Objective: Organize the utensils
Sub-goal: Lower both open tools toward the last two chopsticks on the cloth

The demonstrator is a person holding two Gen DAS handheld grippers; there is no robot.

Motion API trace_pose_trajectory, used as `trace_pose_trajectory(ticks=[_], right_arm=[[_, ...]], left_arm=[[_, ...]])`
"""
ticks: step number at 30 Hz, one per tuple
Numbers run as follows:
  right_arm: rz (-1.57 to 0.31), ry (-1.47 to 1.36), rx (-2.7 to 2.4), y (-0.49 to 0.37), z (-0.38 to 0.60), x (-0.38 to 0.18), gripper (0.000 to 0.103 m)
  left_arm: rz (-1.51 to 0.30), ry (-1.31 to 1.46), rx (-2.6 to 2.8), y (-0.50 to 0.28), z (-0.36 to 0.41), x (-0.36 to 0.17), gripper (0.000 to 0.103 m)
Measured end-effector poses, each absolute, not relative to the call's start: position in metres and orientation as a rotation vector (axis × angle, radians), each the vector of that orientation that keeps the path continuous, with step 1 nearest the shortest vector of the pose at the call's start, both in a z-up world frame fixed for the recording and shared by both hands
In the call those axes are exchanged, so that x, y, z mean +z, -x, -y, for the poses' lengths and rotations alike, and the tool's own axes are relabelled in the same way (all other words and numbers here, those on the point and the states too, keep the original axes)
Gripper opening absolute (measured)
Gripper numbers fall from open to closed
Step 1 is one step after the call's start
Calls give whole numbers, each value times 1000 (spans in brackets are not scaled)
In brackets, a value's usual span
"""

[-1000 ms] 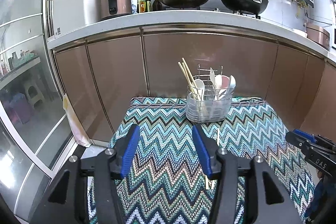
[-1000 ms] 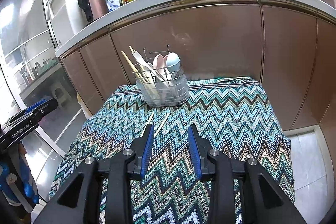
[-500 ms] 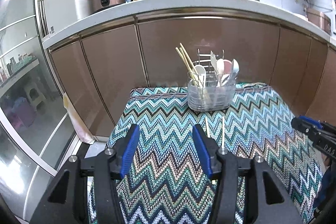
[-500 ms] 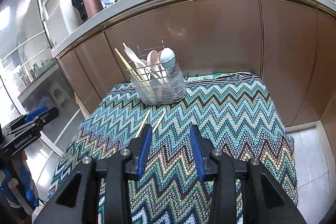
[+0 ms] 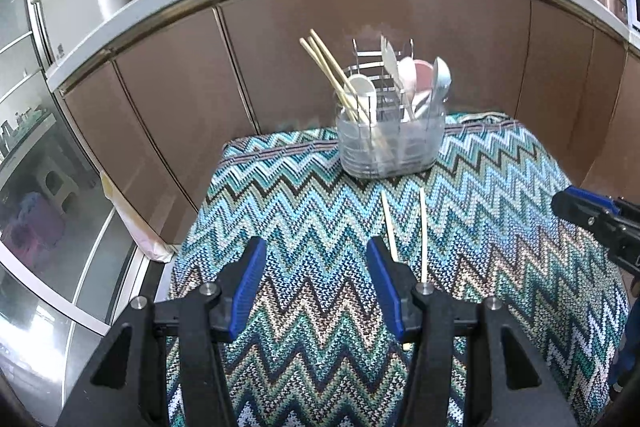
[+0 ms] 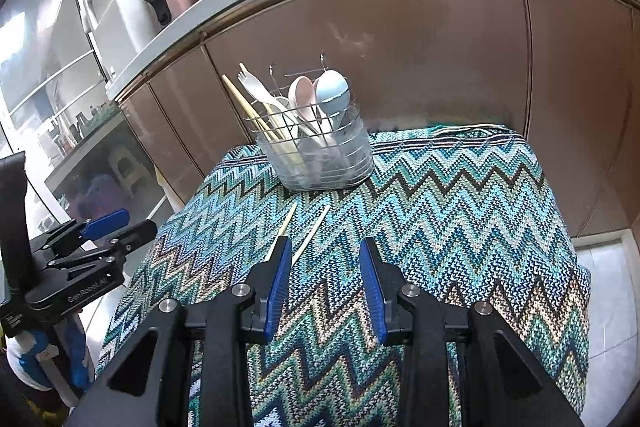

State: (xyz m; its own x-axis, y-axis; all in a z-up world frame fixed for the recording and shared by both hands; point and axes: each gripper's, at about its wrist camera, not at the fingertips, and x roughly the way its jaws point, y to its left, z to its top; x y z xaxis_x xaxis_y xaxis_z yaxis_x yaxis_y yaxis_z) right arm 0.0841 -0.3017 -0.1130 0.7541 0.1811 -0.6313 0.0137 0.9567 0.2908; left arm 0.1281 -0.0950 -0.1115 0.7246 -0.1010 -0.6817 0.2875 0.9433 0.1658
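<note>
At the bottom of the left wrist view, the left gripper [image 5: 316,263] hangs over a zigzag-patterned cloth [image 5: 500,227] with its blue-padded jaws apart and nothing between them. Just right of its right finger, a pair of loose chopsticks [image 5: 422,227] lies on the cloth, the two sticks nearly parallel and running up toward the centre of the frame; their near ends are hidden behind the finger. Above them, a little above centre, stands a clear utensil holder [image 5: 392,143] with a wire frame, holding chopsticks on its left side and spoons on its right. The tip of the right gripper [image 5: 592,217] enters at the right edge. Brown cabinet doors [image 5: 400,27] fill the band behind the holder. At the bottom of the right wrist view, the right gripper [image 6: 325,257] also stands with jaws apart and empty above the cloth [image 6: 460,207]. The loose chopsticks [image 6: 310,235] lie just left of centre, one partly behind the left finger, both slanting up toward the holder [image 6: 320,155] at centre. The left gripper [image 6: 108,231] shows at the left edge, jaws parted.
</note>
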Motion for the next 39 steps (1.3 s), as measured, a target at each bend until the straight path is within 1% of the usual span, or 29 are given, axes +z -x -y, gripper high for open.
trace_pose_trajectory(ticks=[12, 19, 25, 27, 29, 39], right_arm=[[-780, -280, 133, -120, 302, -131, 33], [-870, -287, 166, -149, 300, -147, 29], [-950, -283, 184, -170, 294, -158, 29], [-977, -292, 193, -177, 291, -162, 29], [-1000, -292, 196, -184, 288, -165, 29], [-1068, -302, 186, -210, 280, -172, 28]], left_arm=[[-864, -255, -300, -166, 112, -140, 50], [-1013, -201, -395, -201, 120, -160, 50], [-1131, -118, -480, -227, 127, -176, 49], [-1160, -113, -487, -235, 131, -181, 47], [-1188, -113, -504, -240, 134, -186, 42], [-1258, -148, -567, -250, 155, -203, 32]])
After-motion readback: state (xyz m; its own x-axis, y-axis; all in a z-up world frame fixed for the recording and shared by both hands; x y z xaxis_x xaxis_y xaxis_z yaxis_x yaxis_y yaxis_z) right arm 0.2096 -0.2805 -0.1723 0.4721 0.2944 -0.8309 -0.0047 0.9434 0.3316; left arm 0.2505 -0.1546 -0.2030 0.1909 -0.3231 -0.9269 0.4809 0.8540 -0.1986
